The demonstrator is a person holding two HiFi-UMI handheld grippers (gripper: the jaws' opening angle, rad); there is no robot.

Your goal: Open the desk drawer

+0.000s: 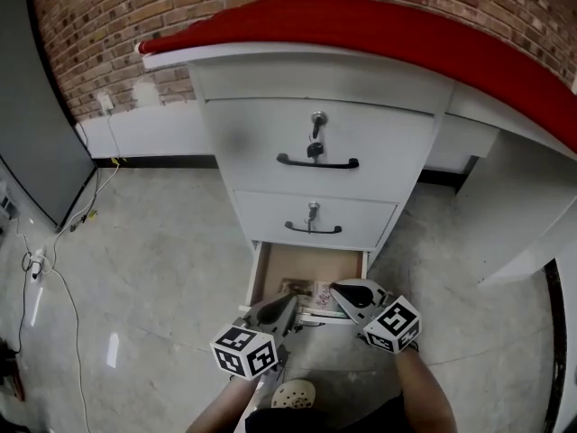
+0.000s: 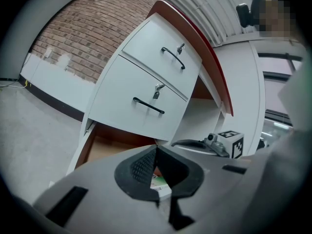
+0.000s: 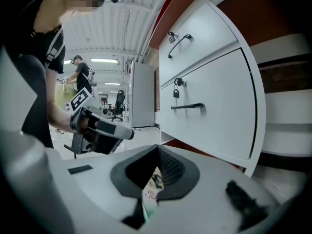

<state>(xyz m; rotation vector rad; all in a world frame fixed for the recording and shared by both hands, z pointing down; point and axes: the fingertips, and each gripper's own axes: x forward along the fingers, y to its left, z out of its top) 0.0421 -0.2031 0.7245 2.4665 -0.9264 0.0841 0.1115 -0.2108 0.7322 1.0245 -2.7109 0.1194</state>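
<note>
The whole desk is taken in only by the head view: a white-painted body under a red top, with three drawers stacked. The lowest drawer stands pulled out just ahead of both sets of fingers. Its bare wooden bottom carries printed papers right below the fingertips.

The left gripper and right gripper are held side by side. Each has its ribbed black fingers closed tip to tip, with nothing gripped.

Curved black handles are seen on the two shut drawers above the fingers. A brick wall is shown beyond the left fingers. A long, lit hall with a standing person appears only in the right gripper view. The floor is polished grey concrete.
</note>
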